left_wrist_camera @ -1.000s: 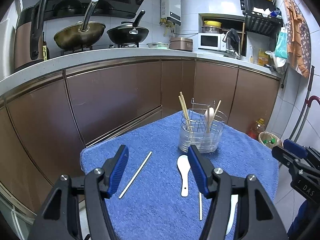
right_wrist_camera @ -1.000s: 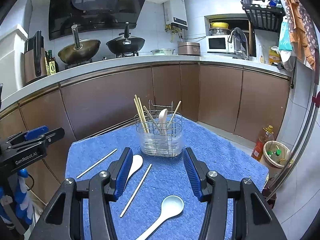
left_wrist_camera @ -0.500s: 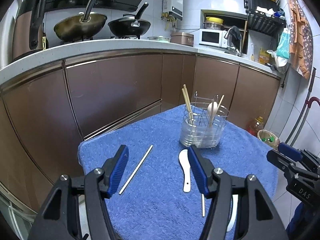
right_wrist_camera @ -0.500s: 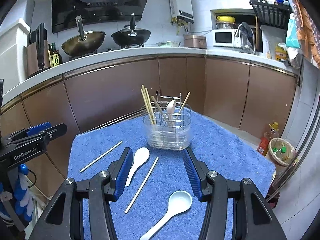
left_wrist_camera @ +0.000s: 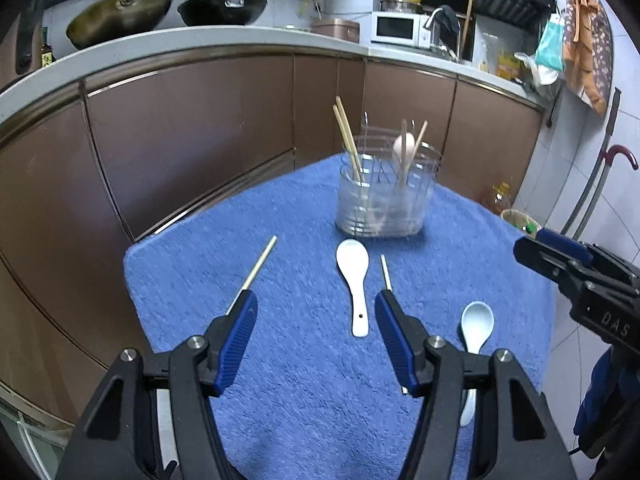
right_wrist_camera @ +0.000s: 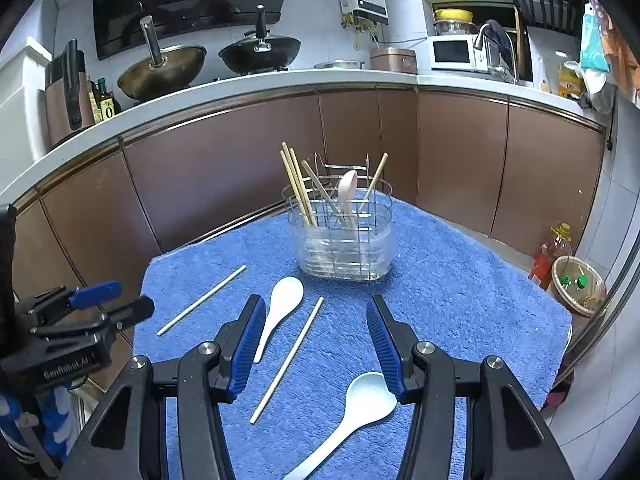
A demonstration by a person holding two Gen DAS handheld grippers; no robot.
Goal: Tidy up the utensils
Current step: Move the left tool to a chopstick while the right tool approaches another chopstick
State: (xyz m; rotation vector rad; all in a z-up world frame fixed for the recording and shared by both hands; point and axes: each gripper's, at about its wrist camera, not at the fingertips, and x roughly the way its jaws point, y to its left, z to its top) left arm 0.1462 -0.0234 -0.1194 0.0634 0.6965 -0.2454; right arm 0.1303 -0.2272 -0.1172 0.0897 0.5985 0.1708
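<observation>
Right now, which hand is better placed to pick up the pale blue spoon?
Right. The right tool hangs open almost over the pale blue spoon, bowl by its right finger. The left tool faces the white spoon instead.

A clear plastic utensil holder with a wire rack stands toward the far side of the blue towel-covered table, holding upright wooden chopsticks and a pale spoon. Before it, from left to right (seen from the right wrist), lie a loose wooden chopstick, a white ceramic spoon, a second wooden chopstick and, nearest, a pale blue spoon. Behind the table runs a brown cabinet front under the countertop.
</observation>
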